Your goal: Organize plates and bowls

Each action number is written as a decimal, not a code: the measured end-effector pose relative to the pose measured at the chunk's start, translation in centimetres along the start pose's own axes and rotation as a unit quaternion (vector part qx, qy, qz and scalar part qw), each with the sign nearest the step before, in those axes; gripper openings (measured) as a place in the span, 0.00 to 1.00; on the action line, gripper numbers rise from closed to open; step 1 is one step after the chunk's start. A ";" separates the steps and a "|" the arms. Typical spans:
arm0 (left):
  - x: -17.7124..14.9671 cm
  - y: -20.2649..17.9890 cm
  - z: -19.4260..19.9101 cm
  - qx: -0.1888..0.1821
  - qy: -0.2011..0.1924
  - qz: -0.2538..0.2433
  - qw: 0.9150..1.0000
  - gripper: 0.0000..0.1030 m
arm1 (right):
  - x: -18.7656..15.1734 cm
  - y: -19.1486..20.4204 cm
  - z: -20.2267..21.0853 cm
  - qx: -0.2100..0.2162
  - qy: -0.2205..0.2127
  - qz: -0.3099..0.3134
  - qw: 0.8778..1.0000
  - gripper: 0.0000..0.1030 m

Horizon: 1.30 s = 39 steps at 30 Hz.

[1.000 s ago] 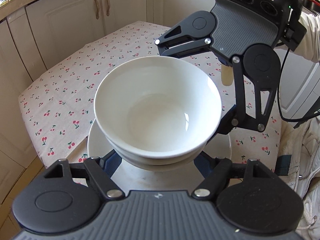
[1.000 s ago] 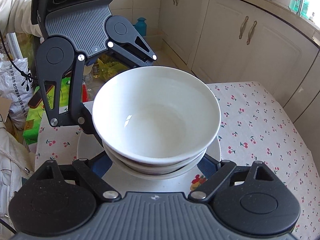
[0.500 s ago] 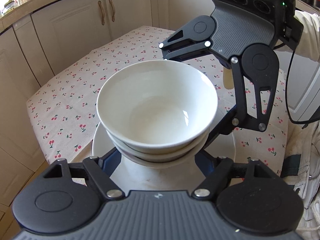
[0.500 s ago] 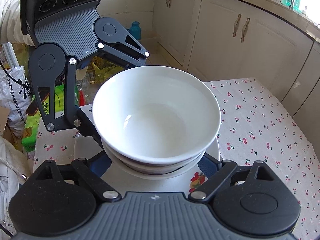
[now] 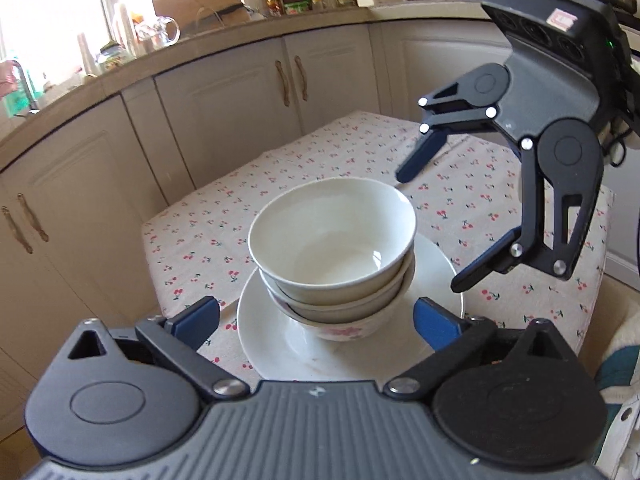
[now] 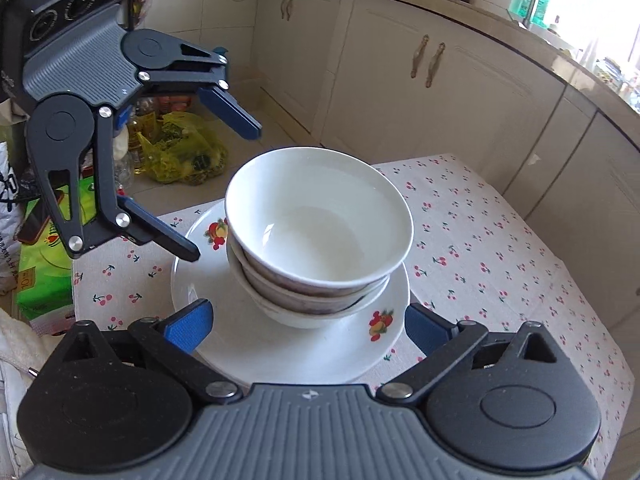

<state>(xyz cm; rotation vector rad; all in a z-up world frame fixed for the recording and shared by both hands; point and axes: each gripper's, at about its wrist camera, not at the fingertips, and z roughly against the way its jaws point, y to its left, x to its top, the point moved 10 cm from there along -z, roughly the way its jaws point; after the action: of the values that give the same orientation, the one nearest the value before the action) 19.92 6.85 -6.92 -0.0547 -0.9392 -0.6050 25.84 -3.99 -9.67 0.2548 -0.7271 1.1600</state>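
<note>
Three white bowls [image 5: 332, 240] are nested in a stack that stands on a white plate [image 5: 432, 280] with fruit prints, on the cherry-print tablecloth. The stack [image 6: 320, 232] and plate [image 6: 280, 352] also show in the right wrist view. My left gripper [image 5: 316, 320] is open and empty, lifted back from the plate's near side; it also shows in the right wrist view [image 6: 224, 188]. My right gripper [image 6: 308, 326] is open and empty on the opposite side; it shows in the left wrist view [image 5: 428, 236]. Neither touches the dishes.
The tablecloth [image 5: 280, 184] covers a small table [image 6: 500, 240] whose edges lie close around the plate. Cream kitchen cabinets [image 5: 240, 92] stand behind. Bags and a green box [image 6: 44, 264] sit on the floor past the table's end.
Both grippers have let go and drawn up and back from the bowl stack, which now rests on the plate on the table.
</note>
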 end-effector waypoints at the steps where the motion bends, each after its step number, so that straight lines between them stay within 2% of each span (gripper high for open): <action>1: 0.2 -0.2 0.8 0.011 -0.010 0.003 1.000 0.99 | -0.2 0.1 0.5 -0.016 0.003 -0.008 1.000 1.00; 3: 0.7 -0.6 2.1 0.031 -0.031 0.010 0.999 0.99 | -0.5 0.0 1.7 -0.044 0.005 -0.028 0.999 1.00; 6: 1.1 -1.4 3.8 0.055 -0.064 0.045 0.995 0.99 | -1.0 -0.3 3.3 -0.100 0.009 -0.072 0.992 1.00; 10: 0.9 -2.4 5.6 0.113 -0.094 0.114 0.983 0.99 | -2.6 -0.7 5.2 -0.172 0.014 -0.155 0.973 1.00; 12: 0.7 -3.2 6.4 0.132 -0.092 0.143 0.977 0.99 | -3.7 -0.5 6.2 -0.195 0.008 -0.195 0.961 1.00; 15: 0.6 -4.2 7.7 0.129 -0.106 0.202 0.965 0.99 | -4.9 0.4 7.4 -0.207 -0.007 -0.239 0.949 1.00; 18: 0.3 -4.5 7.9 0.155 -0.076 0.233 0.957 0.99 | -5.5 1.6 8.5 -0.233 -0.018 -0.263 0.936 1.00; 22: 0.3 -5.1 9.2 0.188 -0.065 0.234 0.952 0.99 | -5.6 3.1 10.5 -0.251 -0.040 -0.277 0.927 1.00; 25: 0.4 -5.5 10.3 0.191 -0.071 0.235 0.950 0.99 | -5.5 3.5 12.3 -0.268 -0.059 -0.279 0.920 1.00; 30: 0.6 -5.8 11.2 0.194 -0.081 0.245 0.947 0.99 | -4.8 4.1 13.9 -0.278 -0.078 -0.276 0.917 1.00; 39: 0.4 -6.4 10.6 0.190 -0.074 0.254 0.945 0.99 | -4.9 4.6 14.3 -0.285 -0.082 -0.278 0.914 1.00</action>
<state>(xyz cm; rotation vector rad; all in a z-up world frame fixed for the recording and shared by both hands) 9.02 4.49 -1.60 0.0041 -1.1222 0.0648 15.14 -13.49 -2.93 0.0535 -1.0281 0.3572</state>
